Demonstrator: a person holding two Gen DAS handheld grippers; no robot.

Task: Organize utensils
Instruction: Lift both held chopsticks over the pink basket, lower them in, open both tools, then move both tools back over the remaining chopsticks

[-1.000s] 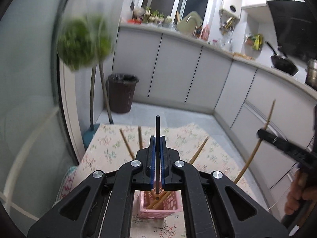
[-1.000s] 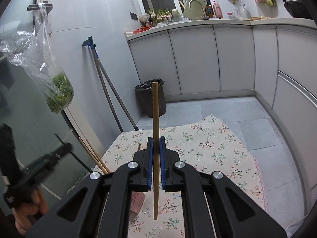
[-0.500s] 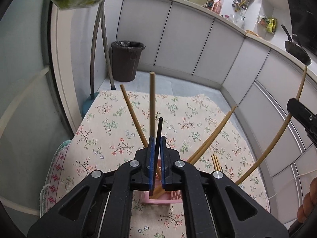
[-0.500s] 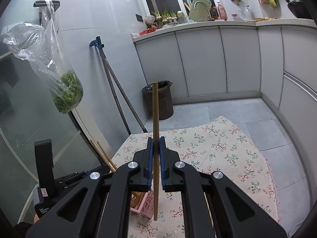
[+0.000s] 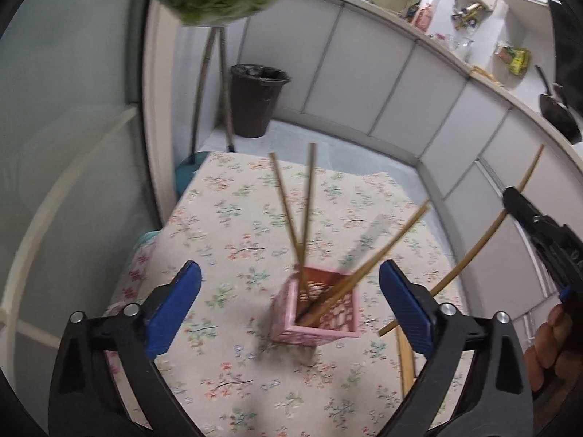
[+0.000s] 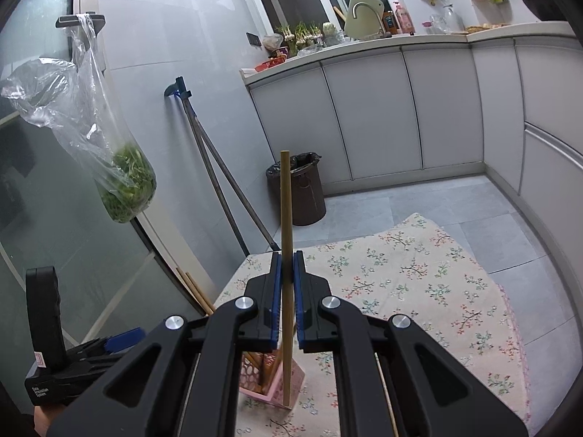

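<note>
1. Far left, right wrist view: clear plastic bag of greens hangs from a wall hook beside a glass door. Below it, the left gripper seen side-on, held in a hand.
2. Left wrist view: left gripper, jaws opening, spread wide; nothing pressed by the blue pads. The pink basket sits between them on the floral tablecloth.
3. Basket holds several wooden chopsticks, two leaning away from the camera and crossing, others leaning right. A pale blurred streak among the right-leaning ones; cannot tell what it is, possibly another stick in motion.
4. Just right of the basket, loose chopsticks lie on the cloth, partly hidden behind the gripper's right finger.
5. Centre, right wrist view: right gripper clenched on a single chopstick, held upright, lower end hanging just above the cloth in front of the basket's near corner.
6. Same basket visible under the right gripper.
7. Behind: dark bin, mop handles against the wall.
8. Far right, left wrist view: right gripper gripping its chopstick, fingers of the hand at the frame edge.
</note>
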